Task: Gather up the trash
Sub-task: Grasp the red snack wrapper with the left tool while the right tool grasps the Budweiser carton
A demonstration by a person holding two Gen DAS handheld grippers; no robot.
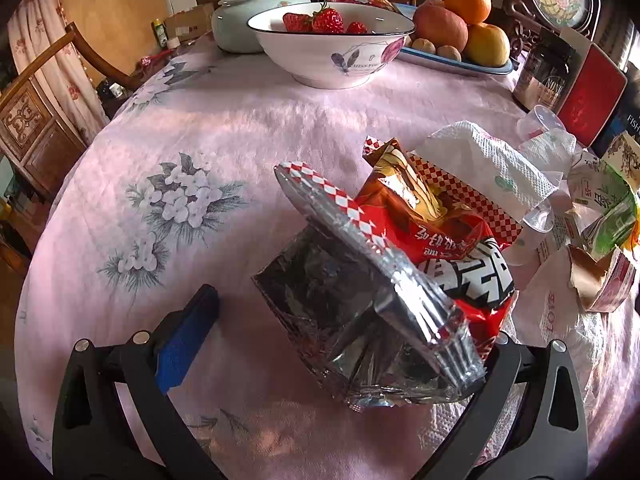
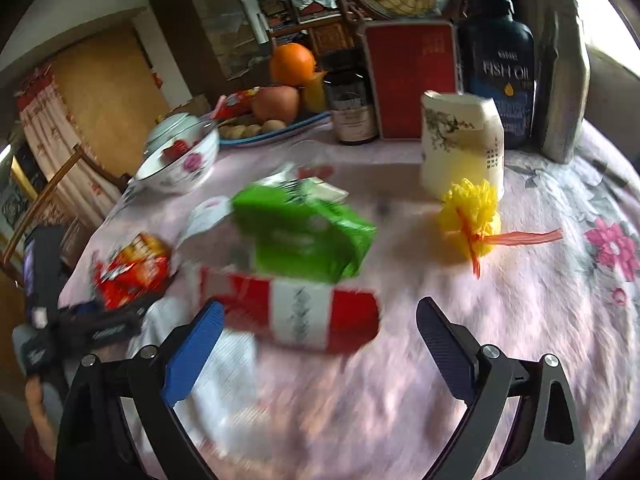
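In the left wrist view, a foil tray (image 1: 360,312) with a red checkered rim stands tilted between my left gripper's (image 1: 348,344) wide-open jaws, leaning on the right finger. It holds a red snack wrapper (image 1: 452,240) and a white paper towel (image 1: 492,164). In the right wrist view, my right gripper (image 2: 320,340) is open and empty just above a red and white carton (image 2: 296,316). A green packet (image 2: 308,236) lies behind the carton, and a yellow pompom with a red ribbon (image 2: 476,220) lies to the right. The tray of trash (image 2: 132,272) and the left gripper show at the left.
A bowl of strawberries (image 1: 332,48), a lidded pot (image 1: 248,20) and a fruit plate (image 1: 456,32) stand at the back of the pink tablecloth (image 1: 200,120). Crumpled cartons (image 1: 600,240) lie at the right. A white vase (image 2: 464,144), red box (image 2: 412,80) and fish oil bottle (image 2: 500,72) stand behind.
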